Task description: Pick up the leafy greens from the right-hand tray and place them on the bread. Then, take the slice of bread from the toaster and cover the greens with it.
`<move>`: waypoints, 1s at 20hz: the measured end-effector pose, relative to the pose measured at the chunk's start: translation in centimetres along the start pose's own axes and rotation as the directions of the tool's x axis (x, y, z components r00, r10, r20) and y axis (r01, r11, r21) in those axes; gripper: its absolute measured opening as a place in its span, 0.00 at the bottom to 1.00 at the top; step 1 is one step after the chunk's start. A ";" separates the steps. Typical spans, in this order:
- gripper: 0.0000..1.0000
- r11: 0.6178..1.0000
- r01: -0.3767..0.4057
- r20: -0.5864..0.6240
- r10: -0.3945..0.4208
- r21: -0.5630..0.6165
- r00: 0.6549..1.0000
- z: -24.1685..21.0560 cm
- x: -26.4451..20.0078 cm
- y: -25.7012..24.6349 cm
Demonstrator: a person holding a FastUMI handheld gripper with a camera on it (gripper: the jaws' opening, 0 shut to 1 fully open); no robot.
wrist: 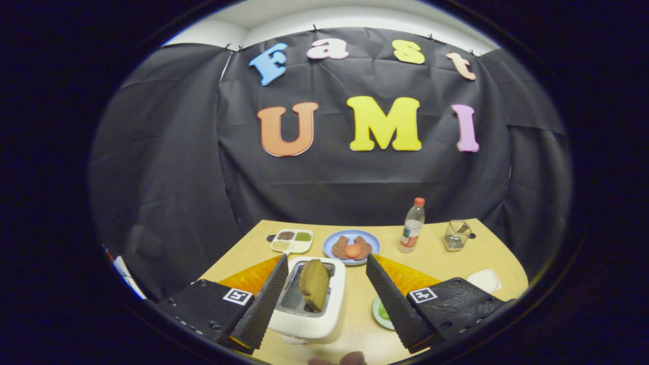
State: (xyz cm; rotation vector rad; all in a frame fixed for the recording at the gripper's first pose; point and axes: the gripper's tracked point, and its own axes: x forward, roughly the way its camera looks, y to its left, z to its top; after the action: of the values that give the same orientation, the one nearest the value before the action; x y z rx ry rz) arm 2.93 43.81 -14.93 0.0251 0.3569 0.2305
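Both tongs (324, 271) spread wide, flanking toaster (310, 301).

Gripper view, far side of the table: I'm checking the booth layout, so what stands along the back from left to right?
Divided dish → blue plate of food → bottle with a red cap → wire holder. The gripper hangs open over the toaster, nearer than all of these.

Table (441, 258) with toaster (309, 309), plate (351, 247), bottle (411, 225).
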 end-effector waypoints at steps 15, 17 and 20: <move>0.51 0.980 0.159 -0.132 -0.175 -0.124 0.976 -7.2 9.2 -0.8; 0.30 0.978 0.165 -0.127 -0.181 -0.128 0.975 -7.0 9.3 -0.9; 0.20 0.982 0.142 -0.138 -0.159 -0.127 0.977 -6.8 9.2 -0.5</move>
State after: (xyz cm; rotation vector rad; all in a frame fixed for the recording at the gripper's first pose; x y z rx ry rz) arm 9.02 45.34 -24.51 -0.1342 0.4907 0.1022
